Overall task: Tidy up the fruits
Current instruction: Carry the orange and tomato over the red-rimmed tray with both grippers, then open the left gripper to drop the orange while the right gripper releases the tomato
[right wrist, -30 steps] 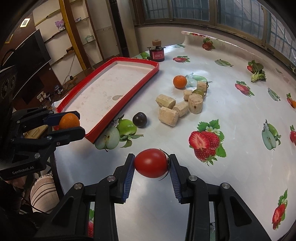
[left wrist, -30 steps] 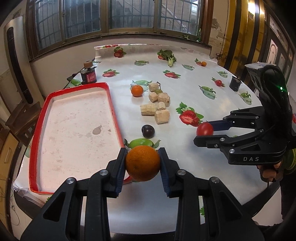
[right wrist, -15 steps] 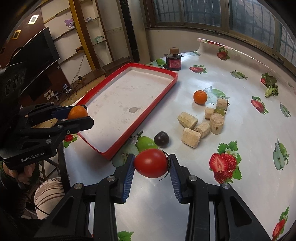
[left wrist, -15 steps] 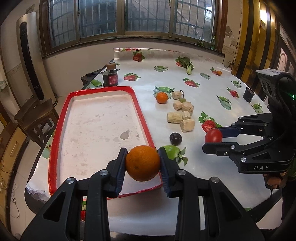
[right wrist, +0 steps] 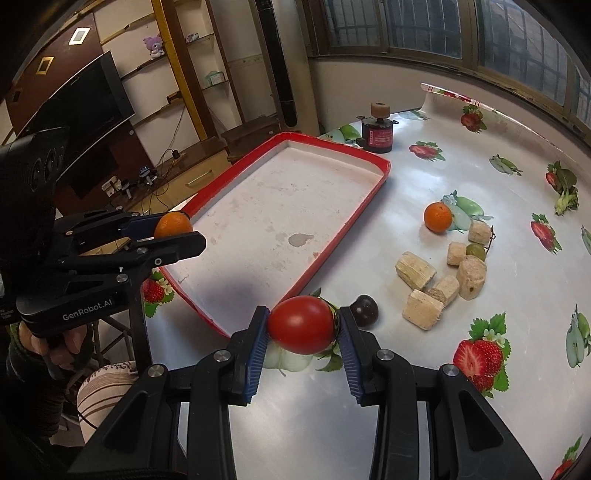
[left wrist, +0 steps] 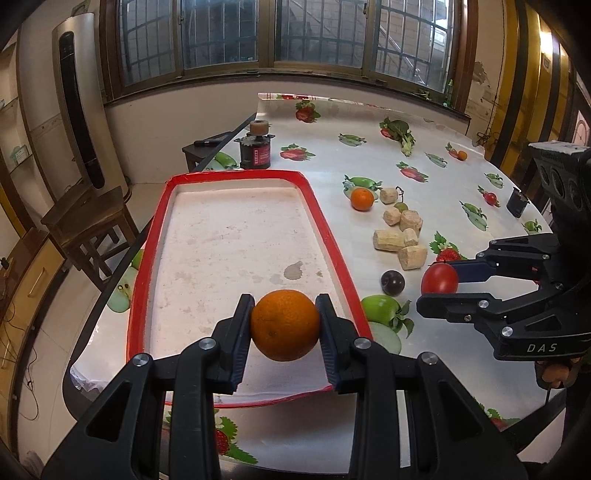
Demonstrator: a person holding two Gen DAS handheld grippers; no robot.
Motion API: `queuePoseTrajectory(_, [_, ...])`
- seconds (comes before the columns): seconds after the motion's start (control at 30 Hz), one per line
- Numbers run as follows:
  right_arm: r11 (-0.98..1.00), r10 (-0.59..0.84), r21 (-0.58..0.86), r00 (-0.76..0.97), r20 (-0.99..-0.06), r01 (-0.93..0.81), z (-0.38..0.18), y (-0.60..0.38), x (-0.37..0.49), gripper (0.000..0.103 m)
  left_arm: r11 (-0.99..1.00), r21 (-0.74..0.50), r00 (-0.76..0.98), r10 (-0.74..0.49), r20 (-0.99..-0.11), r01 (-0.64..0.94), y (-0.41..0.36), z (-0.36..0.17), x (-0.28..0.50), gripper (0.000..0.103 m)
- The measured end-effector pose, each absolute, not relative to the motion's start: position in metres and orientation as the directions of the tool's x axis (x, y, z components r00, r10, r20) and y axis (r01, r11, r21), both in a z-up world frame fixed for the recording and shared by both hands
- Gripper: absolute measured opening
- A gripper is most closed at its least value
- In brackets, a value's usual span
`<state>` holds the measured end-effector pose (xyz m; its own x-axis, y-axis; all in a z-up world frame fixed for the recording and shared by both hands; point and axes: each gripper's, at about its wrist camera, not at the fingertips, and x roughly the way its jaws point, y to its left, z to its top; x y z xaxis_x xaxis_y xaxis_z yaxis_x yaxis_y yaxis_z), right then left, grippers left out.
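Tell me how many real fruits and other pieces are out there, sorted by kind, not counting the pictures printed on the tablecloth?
Oranges: 2, one in the left gripper, one on the table
Tomato: 1, in the right gripper
Dark plum: 1
Green grape: 1
Pale cut chunks: 5
Total: 10

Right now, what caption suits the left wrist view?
Fingers clamp an orange above the red tray.

Barred windows (left wrist: 314,33), wooden chair (left wrist: 88,225), wall shelves (right wrist: 177,74)
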<state>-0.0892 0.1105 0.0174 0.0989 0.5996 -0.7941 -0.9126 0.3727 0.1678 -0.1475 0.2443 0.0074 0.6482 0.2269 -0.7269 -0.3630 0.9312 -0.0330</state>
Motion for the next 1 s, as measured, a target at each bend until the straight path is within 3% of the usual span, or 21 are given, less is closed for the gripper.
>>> queuePoseTrajectory(0.53, [0.284,0.608,0.196,0.018,-0.793,-0.939,0.01,0.166,-0.108,0.038,0.9,-0.041,0.616,0.264,-0.742,-0.435,0.284,-0.006,-0.158,0.031])
queuePoseTrajectory(1.0, [0.269,0.555,0.22,-0.036,-0.831,-0.938,-0.03,0.204,-0.108,0.038,0.882,-0.049,0.557,0.252,-0.791,-0.469,0.309,-0.039,-0.148,0.031])
